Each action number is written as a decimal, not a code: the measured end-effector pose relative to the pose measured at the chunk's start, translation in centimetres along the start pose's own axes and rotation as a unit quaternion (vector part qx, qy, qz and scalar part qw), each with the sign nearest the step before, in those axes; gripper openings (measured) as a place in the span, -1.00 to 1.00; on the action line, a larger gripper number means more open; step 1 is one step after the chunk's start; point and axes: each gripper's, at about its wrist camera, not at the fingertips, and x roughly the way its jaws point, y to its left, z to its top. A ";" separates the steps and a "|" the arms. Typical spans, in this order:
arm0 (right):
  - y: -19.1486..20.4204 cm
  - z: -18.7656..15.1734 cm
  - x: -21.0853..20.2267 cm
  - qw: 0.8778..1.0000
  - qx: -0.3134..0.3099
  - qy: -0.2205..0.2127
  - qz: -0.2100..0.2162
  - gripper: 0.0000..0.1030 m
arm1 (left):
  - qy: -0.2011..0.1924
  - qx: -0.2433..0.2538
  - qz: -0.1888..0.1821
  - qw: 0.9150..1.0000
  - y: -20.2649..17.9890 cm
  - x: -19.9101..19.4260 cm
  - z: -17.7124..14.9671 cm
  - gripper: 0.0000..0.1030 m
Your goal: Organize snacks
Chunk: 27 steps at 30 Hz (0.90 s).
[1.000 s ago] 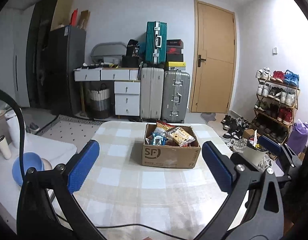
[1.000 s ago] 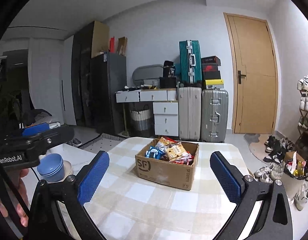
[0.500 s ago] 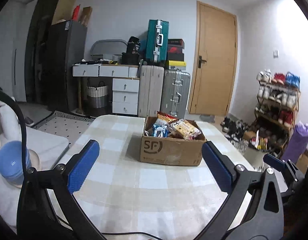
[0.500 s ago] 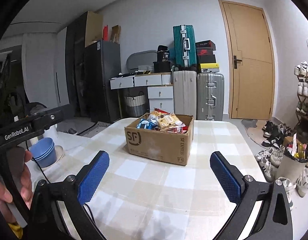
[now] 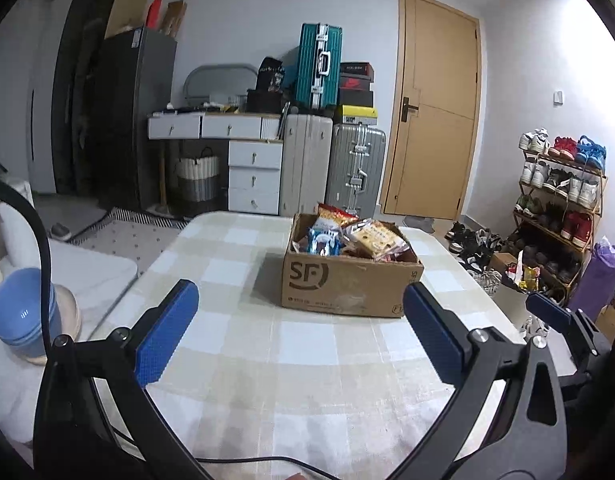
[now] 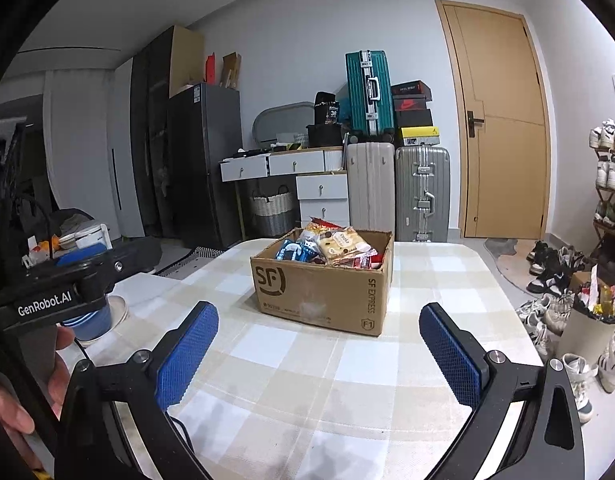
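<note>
Inside the cardboard box (image 5: 349,282), snack packets (image 5: 349,236) partly hidden.

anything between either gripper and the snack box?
Nothing visible. Bare checked tablecloth runs from the open right gripper to the cardboard box, and from the open left gripper to it. Snack packets are heaped above the rim, open to reach from above.

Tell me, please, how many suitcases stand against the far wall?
3: a teal suitcase perched on top, a pale suitcase below it beside the drawers, and a grey suitcase nearer the door. Others may be hidden.
</note>
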 end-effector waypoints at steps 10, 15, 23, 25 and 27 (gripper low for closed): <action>0.0 -0.5 0.5 1.000 0.002 0.008 -0.001 0.99 | 0.007 0.013 0.006 1.000 -0.3 0.9 -0.8 0.98; -0.1 -0.4 0.4 1.000 0.008 0.006 -0.003 0.99 | 0.012 0.031 0.019 0.999 -0.9 1.2 -1.1 0.98; -0.2 -0.6 0.6 1.000 0.013 0.010 -0.002 0.99 | 0.008 0.024 0.022 0.999 -1.1 1.6 -1.4 0.98; -0.2 -0.6 0.5 1.000 0.014 0.010 -0.001 0.99 | 0.005 0.019 0.024 1.000 -1.0 1.2 -1.3 0.98; -0.3 -0.7 0.7 1.000 0.015 0.013 -0.004 0.99 | 0.002 0.018 0.025 1.000 -0.9 1.1 -1.5 0.98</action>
